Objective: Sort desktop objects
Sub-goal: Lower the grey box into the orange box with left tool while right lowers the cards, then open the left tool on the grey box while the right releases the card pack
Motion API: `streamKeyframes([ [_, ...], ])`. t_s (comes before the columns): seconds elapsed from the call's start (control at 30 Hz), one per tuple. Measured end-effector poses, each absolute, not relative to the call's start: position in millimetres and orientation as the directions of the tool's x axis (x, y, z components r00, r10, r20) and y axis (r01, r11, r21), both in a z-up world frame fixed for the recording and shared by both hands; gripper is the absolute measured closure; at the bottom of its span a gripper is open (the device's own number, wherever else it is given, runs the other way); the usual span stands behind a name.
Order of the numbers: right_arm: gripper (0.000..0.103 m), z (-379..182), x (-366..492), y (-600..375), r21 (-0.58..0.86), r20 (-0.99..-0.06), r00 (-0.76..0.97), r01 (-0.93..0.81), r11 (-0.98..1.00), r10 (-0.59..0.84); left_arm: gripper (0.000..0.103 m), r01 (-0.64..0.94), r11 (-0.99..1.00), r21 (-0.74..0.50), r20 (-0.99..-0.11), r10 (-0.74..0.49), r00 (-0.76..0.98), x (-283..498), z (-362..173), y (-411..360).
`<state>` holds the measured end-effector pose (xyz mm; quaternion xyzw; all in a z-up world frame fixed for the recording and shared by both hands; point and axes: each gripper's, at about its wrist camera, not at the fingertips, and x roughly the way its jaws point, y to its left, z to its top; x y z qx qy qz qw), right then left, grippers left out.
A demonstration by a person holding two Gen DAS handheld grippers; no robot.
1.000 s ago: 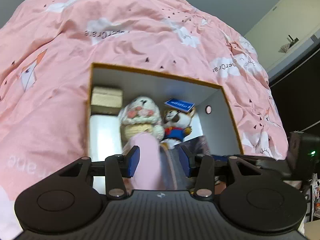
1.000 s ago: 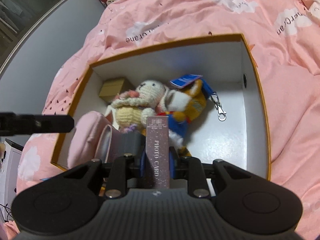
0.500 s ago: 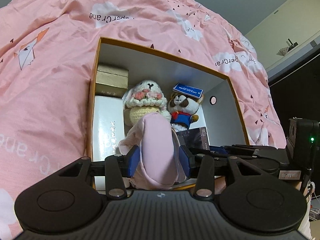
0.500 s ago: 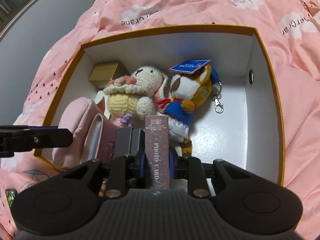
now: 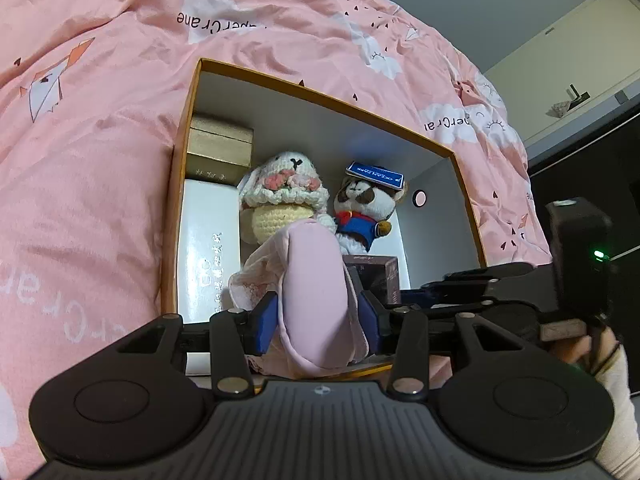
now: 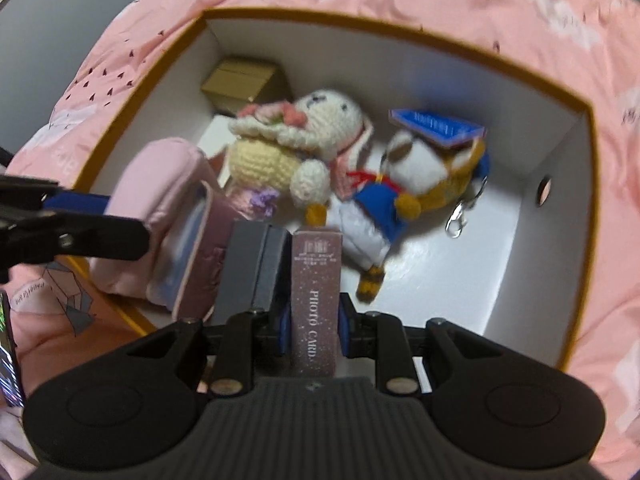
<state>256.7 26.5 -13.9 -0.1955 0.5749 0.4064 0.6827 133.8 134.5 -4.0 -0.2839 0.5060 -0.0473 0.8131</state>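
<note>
We see our left claw (image 5: 318,322) clenched on a soft pink padded fabric pouch (image 5: 314,300), its blue pads pressing both sides of it, just above the near edge of the open white cardboard box with the mustard-yellow rim (image 5: 332,98). Our right claw (image 6: 311,330) is clenched on a slim dusty-pink glittery carton lettered "PHOTO CARD" (image 6: 316,292), held upright over the box's near edge, with a dark grey boxy item (image 6: 252,268) touching the carton's left side. From the right wrist view the pouch (image 6: 160,192) sits in the box's near-left corner, gripped by the other claw's black finger (image 6: 92,234)

The box rests on a bed covered by a pink quilt printed with white clouds (image 5: 100,120). Inside it, a small gold cardboard box (image 5: 220,142) fills the far-left corner, and a long white glossy box (image 5: 208,240) lies along the left wall just in front of it. A cream crocheted rabbit with a flower-trimmed bonnet (image 6: 296,136) lies in the middle, touching a brown-and-white plush animal in a blue jacket (image 6: 404,184) on its right. That plush carries a blue card tag (image 6: 438,128) at its head and a silver clasp (image 6: 460,220) beside it on the white floor of the box
</note>
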Motion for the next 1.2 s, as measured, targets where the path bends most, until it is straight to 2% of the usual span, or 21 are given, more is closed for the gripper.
streamKeyframes([
  [0.13,0.078,-23,269,19,0.271,-0.935,-0.043,-0.73,0.627,0.353,0.054,-0.213,0.827,-0.52,-0.795,-0.378,0.475,136,-8,135],
  [0.33,0.075,-19,270,12,0.293,-0.925,-0.041,-0.712,0.638,0.378,0.054,-0.213,0.827,-0.521,-0.793,-0.377,0.479,135,-8,135],
  [0.57,0.078,-8,266,-1,0.316,-0.905,-0.022,-0.705,0.636,0.425,0.054,-0.226,0.82,-0.527,-0.792,-0.377,0.48,133,-9,138],
  [0.77,0.078,10,280,7,0.316,-0.92,-0.093,-0.753,0.577,0.381,0.054,-0.221,0.82,-0.528,-0.789,-0.378,0.483,132,-8,138],
  [0.97,0.078,-7,279,27,0.284,-0.946,-0.135,-0.781,0.556,0.293,0.054,-0.221,0.814,-0.537,-0.781,-0.381,0.494,131,-6,138],
  [1.2,0.074,-14,286,18,0.341,-0.925,-0.146,-0.73,0.592,0.352,0.054,-0.226,0.811,-0.54,-0.781,-0.383,0.493,131,-8,140],
])
